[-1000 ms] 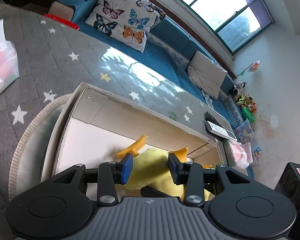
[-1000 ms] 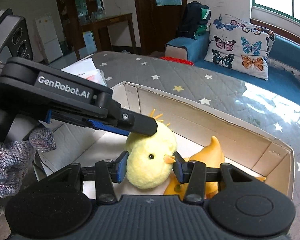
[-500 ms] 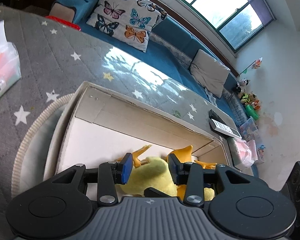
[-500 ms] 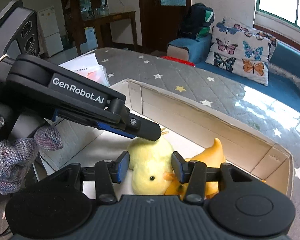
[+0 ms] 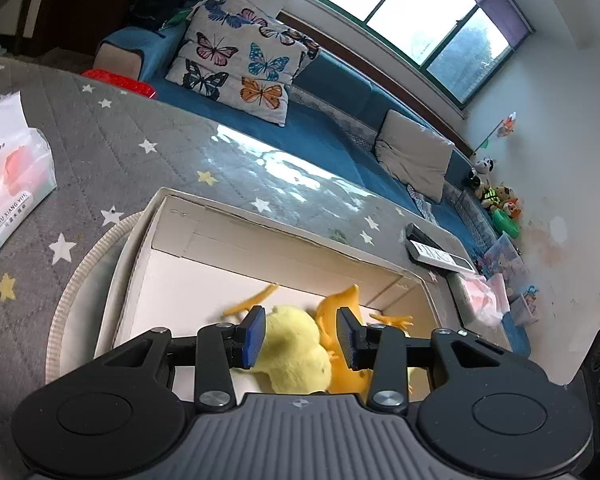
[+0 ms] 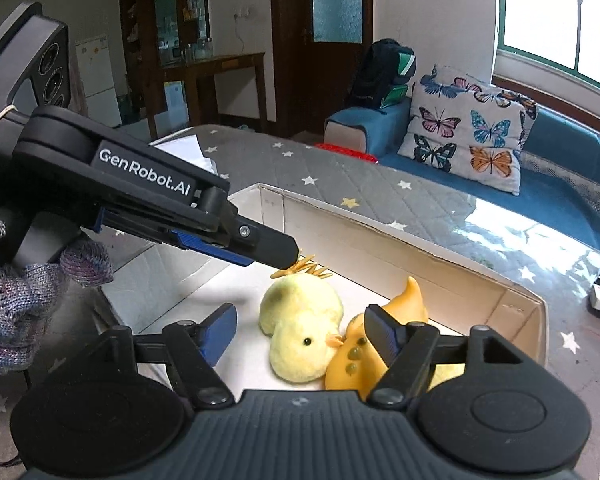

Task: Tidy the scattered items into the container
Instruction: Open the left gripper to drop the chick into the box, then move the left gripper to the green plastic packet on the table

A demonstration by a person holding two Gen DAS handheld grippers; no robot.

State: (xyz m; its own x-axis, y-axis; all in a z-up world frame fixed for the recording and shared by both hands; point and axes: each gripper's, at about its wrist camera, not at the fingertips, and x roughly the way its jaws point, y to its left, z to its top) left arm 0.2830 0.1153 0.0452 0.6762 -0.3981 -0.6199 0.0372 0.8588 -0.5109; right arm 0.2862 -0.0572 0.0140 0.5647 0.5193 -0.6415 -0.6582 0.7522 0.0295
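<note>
Inside the white cardboard box [image 6: 404,248], on its pale floor, a yellow plush chick [image 6: 300,332] is seen lying on its side, its orange feet [image 6: 306,268] toward the far wall. An orange rubber toy [image 6: 364,356] is pressed against the chick's beak side. The box is set on a grey star-print table cover [image 5: 112,140].

Right gripper [image 6: 304,334]: jaws have just been opening and are now spread, with the chick and part of the orange toy lying between them, untouched by the blue pads [image 6: 220,330].

Left gripper [image 5: 302,338]: jaws parted over the chick, nothing grasped; its tip is seen from the right wrist view just beside the orange feet. A knitted glove [image 6: 24,308] is visible on its handle.

Also noted on the cover: a tissue pack [image 5: 8,184] at the left and a remote control [image 5: 436,254] beyond the box.
</note>
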